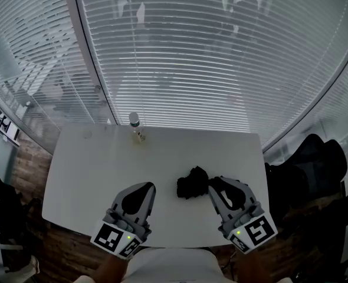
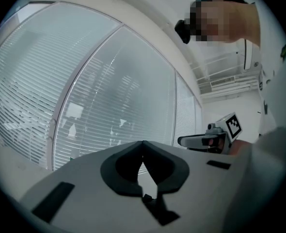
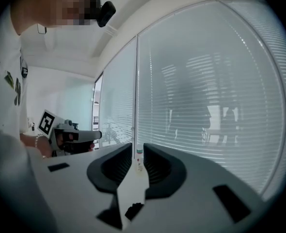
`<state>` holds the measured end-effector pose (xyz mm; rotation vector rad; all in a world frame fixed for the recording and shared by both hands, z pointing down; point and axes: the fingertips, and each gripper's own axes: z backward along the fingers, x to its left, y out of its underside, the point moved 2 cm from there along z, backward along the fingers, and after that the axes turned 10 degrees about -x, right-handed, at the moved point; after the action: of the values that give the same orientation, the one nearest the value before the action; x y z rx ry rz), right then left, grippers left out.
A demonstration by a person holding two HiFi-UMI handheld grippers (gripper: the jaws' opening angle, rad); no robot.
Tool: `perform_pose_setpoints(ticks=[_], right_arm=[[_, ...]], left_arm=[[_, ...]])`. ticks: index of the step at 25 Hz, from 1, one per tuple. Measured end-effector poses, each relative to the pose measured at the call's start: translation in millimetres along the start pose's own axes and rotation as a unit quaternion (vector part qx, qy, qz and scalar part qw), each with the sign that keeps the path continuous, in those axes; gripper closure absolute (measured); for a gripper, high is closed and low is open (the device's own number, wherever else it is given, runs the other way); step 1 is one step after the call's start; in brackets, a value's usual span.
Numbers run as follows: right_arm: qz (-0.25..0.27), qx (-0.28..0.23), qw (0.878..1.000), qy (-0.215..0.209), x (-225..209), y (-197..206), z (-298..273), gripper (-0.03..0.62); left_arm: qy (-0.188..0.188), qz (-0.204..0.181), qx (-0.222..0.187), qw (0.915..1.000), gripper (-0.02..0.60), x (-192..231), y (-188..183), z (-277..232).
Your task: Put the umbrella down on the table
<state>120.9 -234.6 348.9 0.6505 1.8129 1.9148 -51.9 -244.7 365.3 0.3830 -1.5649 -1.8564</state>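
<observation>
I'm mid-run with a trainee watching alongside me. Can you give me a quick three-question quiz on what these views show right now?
1. True or false: the umbrella lies on the table.
2. Fill in: the left gripper has its jaw tips ____.
3. Which of these stands near the table's far edge? A. a mug B. a small bottle C. a book

Key:
1. True.
2. Together, with nothing between them.
3. B.
</observation>
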Motion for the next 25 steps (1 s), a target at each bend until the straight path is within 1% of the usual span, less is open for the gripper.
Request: perform_pose_setpoints(ticks=[7,15,25], right_arm=[[0.001,0.001,1.0,0.009,4.5,-2.8,1.6,0.54],[0.003,0.003,1.0,0.017,4.0,-1.2,2.8,0.546],[0.006,0.005,1.0,0.017,3.0,-0.8,2.8,0.549]], left_arm=[[-0.002,0.0,0.003,1.0,0.569,4.4,-2.0,2.9],[0.002,-0.002,0.005,1.0,0.569,6.7,-1.1,1.8],[0.01,0.002,0.006,0.9999,0.569,3.5,1.8,-2.6]])
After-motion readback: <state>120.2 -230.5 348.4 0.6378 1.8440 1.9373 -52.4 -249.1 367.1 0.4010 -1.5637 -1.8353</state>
